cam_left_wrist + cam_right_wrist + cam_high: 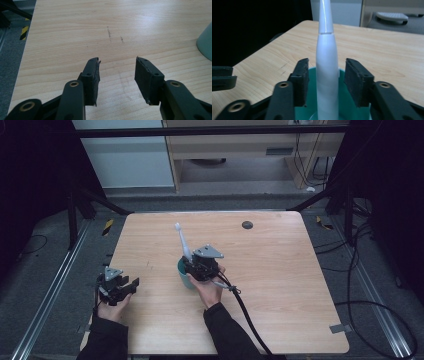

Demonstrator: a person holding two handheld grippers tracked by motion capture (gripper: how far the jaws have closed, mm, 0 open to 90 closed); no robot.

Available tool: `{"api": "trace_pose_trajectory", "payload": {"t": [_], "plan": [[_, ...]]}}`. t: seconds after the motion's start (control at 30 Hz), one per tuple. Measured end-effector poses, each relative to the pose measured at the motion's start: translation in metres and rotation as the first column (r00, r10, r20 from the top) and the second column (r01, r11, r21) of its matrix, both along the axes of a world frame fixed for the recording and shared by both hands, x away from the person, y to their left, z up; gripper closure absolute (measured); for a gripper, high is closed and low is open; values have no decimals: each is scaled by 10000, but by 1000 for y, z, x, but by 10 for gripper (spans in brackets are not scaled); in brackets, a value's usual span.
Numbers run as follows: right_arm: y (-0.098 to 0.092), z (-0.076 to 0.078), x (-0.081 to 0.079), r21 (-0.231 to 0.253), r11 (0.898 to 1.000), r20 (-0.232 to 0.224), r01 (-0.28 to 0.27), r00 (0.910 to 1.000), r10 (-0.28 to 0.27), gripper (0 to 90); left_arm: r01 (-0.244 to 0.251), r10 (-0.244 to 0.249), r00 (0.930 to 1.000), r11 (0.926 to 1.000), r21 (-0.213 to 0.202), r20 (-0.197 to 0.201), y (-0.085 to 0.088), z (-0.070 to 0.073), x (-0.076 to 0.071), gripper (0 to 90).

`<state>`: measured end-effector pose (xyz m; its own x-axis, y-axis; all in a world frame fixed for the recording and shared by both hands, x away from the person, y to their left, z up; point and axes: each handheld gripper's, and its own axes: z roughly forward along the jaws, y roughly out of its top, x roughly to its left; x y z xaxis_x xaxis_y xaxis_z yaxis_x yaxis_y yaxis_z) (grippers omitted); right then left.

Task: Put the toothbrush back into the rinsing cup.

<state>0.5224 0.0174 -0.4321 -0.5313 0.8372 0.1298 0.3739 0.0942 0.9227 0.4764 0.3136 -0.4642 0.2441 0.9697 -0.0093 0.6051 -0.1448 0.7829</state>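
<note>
A light wooden table [280, 285] seen from above takes up the middle of the frame, with dark floor and cables around it. Just left of centre stands a teal cup [184, 276], and a white electric toothbrush [183, 242] rises out of it, leaning toward the upper left with its brush head at the top. The right gripper [192, 266], held in a hand coming up from the bottom edge, sits right at the cup. In the right gripper view the toothbrush [326, 72] stands upright in the centre of the frame, its lower end down inside the cup [344, 100], with the two black jaws on either side of the handle and a clear gap between each pad and the white body (so the claw is part open and gripping nothing). The left gripper [131, 286] rests at the lower left of the high view, near the table's left edge and well apart from the cup; in its own view the jaws stand wide over bare wood, with a sliver of the cup [205, 45] at the right edge. Judging by this, the placing of the toothbrush in the cup looks done, since it stands there unsupported. What seems left is to draw the right gripper clear without knocking the leaning brush or tipping the cup.
</note>
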Motion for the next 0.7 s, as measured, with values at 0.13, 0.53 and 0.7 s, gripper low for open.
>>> {"api": "trace_pose_trajectory", "payload": {"t": [0.13,0.53,0.7], "plan": [[-11,9,-6,227,9990,180,-381,9991,377,384,-9,9,10000,10000,0,7,0,0,0,538],[-96,13,-17,39,9998,-266,204,9994,-202,219,19,-18,10000,10000,-36,34,1,0,0,494],[-143,4,-24,-324,9953,-435,915,9947,-928,208,146,-146,9998,9999,-46,99,1,-2,0,449]]}}
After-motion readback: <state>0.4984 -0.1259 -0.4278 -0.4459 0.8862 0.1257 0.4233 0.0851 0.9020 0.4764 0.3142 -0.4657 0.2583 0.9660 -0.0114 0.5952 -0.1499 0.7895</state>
